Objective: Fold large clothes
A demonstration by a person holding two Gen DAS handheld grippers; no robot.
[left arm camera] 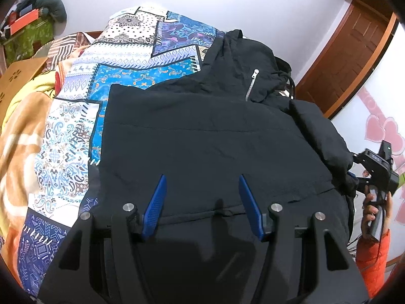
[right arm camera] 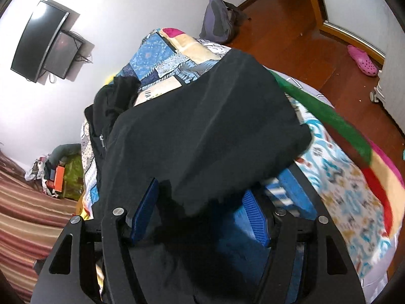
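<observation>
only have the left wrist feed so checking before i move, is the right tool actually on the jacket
Observer: In the right wrist view the right tool has its blue fingers spread, with a flap of the black jacket draped between them.
Operator: is it pinching the fabric
Observer: Not visibly; the fingers stand wide apart, and the cloth hides their tips.
Operator: anything on that side of the bed i cant see
Observer: A green band of the blanket runs beside the jacket, and a pink clog lies on the wooden floor beyond.
</observation>
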